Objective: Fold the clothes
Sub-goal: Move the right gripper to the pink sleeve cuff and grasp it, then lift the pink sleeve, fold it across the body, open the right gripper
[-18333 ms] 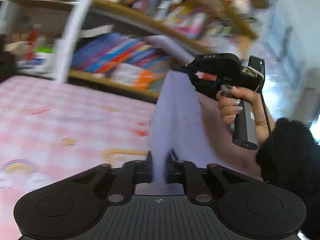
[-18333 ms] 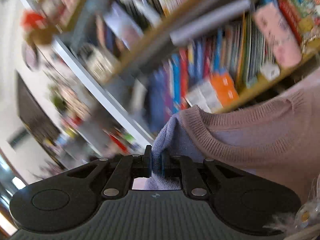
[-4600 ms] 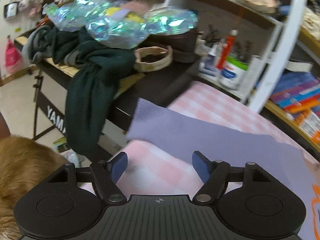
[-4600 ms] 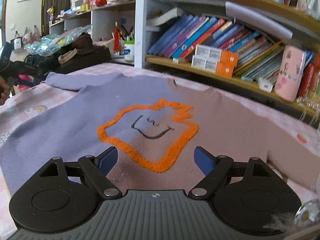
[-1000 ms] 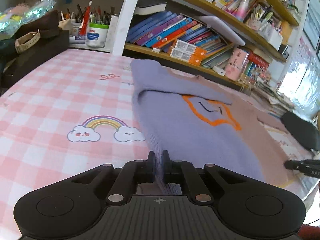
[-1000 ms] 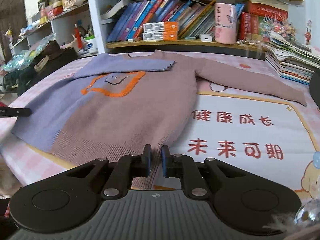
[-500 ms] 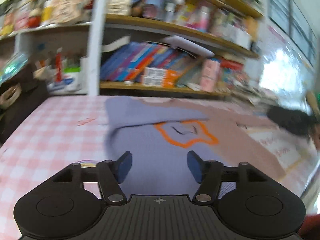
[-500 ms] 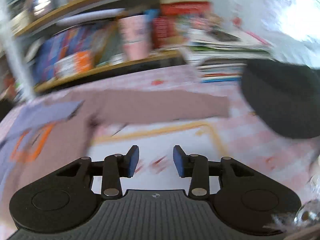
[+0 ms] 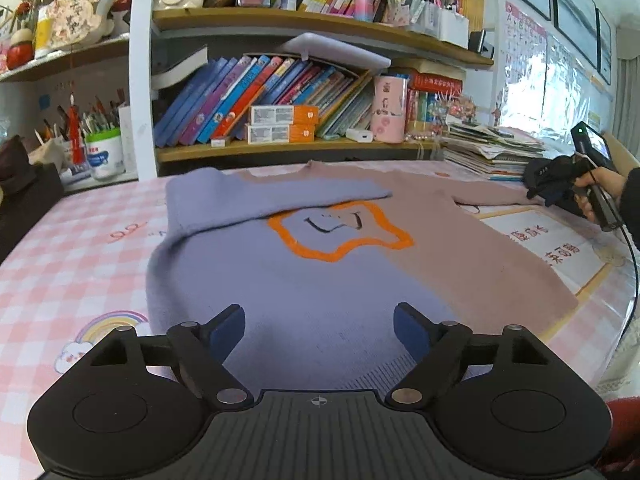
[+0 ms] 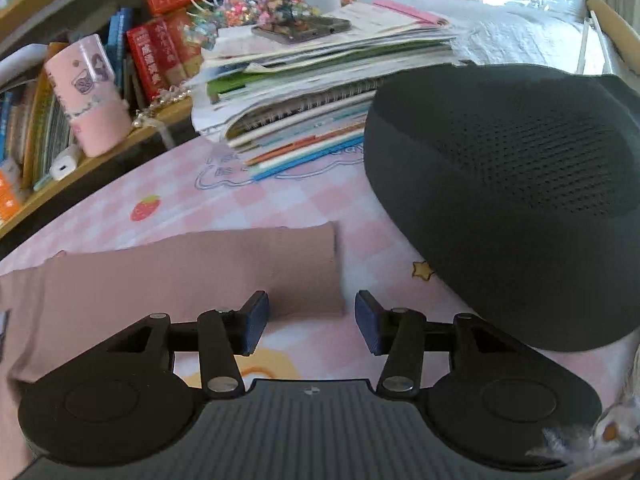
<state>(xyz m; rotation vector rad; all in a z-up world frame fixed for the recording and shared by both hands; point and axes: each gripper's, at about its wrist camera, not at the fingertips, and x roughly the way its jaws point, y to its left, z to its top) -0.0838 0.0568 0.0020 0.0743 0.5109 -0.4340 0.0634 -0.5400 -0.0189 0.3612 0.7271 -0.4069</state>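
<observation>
A lilac and dusty-pink sweater [image 9: 320,272] with an orange star outline lies flat on the pink checked tablecloth [image 9: 72,264]. Its lilac sleeve [image 9: 276,194] is folded across the chest. My left gripper [image 9: 319,330] is open and empty just above the sweater's hem. The pink sleeve [image 10: 192,276] stretches out to the right; its cuff [image 10: 316,272] lies just in front of my right gripper [image 10: 307,322], which is open and empty. The right gripper also shows in the left wrist view [image 9: 556,180], at the sleeve's end.
A bookshelf [image 9: 304,148] full of books stands behind the table. A stack of notebooks [image 10: 320,120] and a large black mesh cushion [image 10: 512,200] sit close to the right of the cuff. A pen pot [image 9: 102,156] stands at the back left.
Both grippers have let go of the sweater's hem and opened. The left one drew back over the hem; the right one swung right to the pink sleeve's cuff.
</observation>
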